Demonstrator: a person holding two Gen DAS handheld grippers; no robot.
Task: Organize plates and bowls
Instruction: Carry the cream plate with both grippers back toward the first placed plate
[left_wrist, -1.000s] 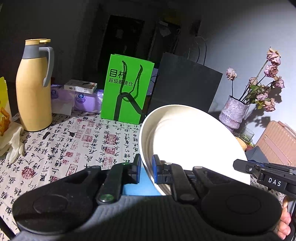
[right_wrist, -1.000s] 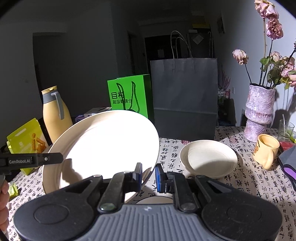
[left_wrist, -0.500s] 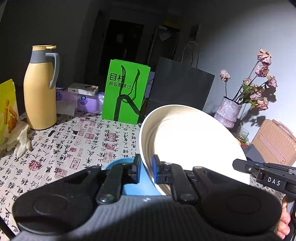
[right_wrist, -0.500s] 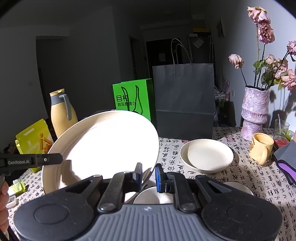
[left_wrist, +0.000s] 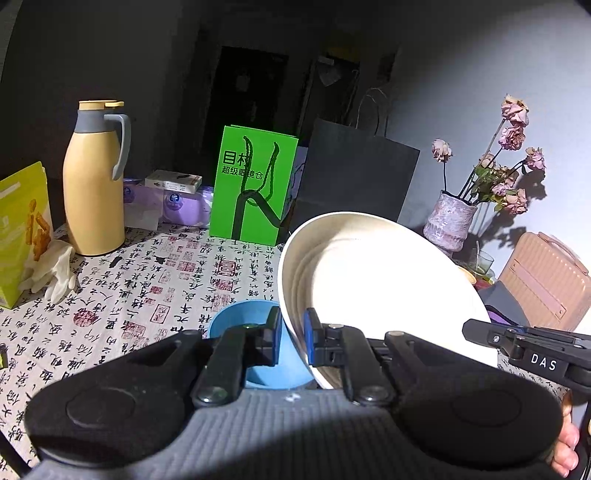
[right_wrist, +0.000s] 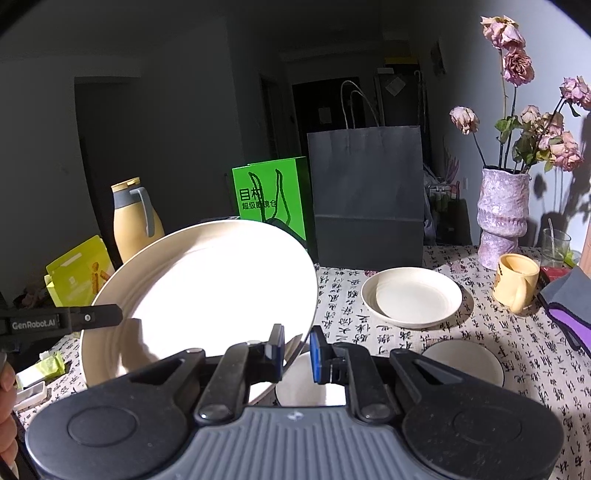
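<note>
large cream plate (left_wrist: 380, 288) held tilted above the table (left_wrist: 122, 295), pinched at opposite edges by both tools. left gripper (left_wrist: 293, 338): jaws closed on the plate's near-left rim, blue pads on either face of the rim. right gripper (right_wrist: 297, 349): jaws closed on the plate's lower right rim, seen from its own camera with the plate (right_wrist: 207, 299) leaning up and to the left. directly under the left gripper sits a blue bowl (left_wrist: 255, 345) on the calligraphy-print cloth, partly hidden by the plate and the fingers. from the right wrist view: a small cream plate (right_wrist: 412, 297) lies flat further back on the table, a white bowl (right_wrist: 463, 362) sits to the right just beside the gripper body, and another white bowl (right_wrist: 306, 384) shows beneath the jaws (only part visible). yellow mug (right_wrist: 515, 282) stands near the small plate, next to the purple vase (right_wrist: 502, 218) of dried roses. back of table: green box (left_wrist: 253, 190), dark paper bag (right_wrist: 367, 197), tan thermos (left_wrist: 96, 181). white glove (left_wrist: 55, 269) lies by the yellow packet (left_wrist: 22, 229) at the left edge.
</note>
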